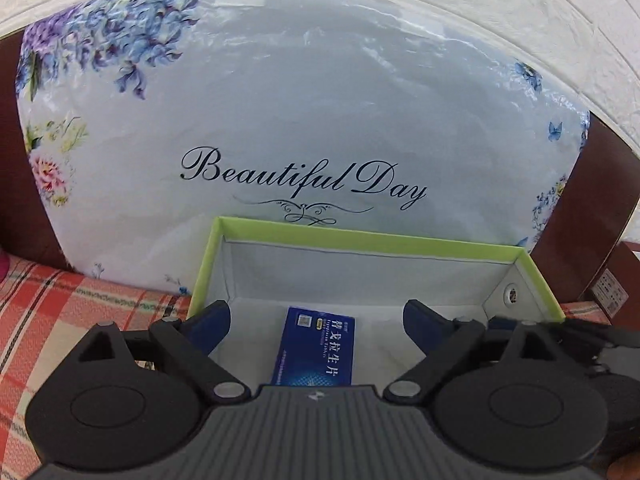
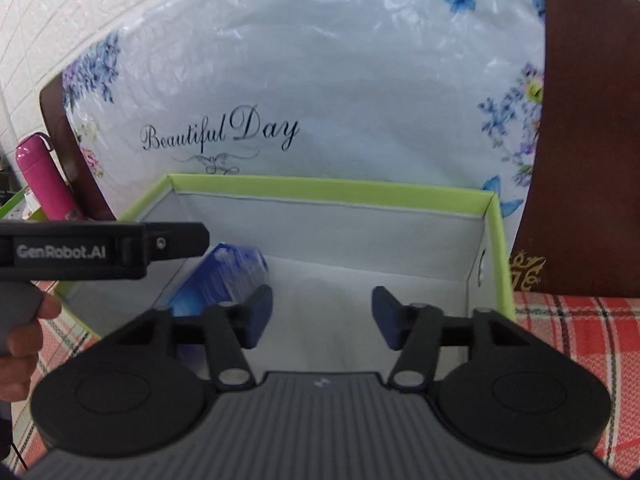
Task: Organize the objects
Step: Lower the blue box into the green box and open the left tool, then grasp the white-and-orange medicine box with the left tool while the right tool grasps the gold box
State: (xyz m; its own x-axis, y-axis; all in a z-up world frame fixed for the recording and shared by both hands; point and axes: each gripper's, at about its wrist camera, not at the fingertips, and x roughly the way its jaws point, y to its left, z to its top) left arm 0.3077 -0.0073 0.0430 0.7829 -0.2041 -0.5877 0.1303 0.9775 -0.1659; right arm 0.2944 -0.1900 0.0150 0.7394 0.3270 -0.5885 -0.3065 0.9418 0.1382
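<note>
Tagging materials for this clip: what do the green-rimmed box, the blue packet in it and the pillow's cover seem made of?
Box: likely paperboard, matte, with folded corners and flat thin walls. Packet: printed card carton, slightly glossy, with sharp edges. Pillow cover: seemingly clear plastic wrap over printed fabric, given its shiny crinkles.

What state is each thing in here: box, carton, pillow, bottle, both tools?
Green-rimmed white cardboard box: open, lidless, on the plaid cloth.
Blue medicine carton: inside the box, not gripped.
Plastic-wrapped floral pillow: upright behind the box.
Pink bottle: standing, capped.
Left tool: open, empty.
Right tool: open, empty.
</note>
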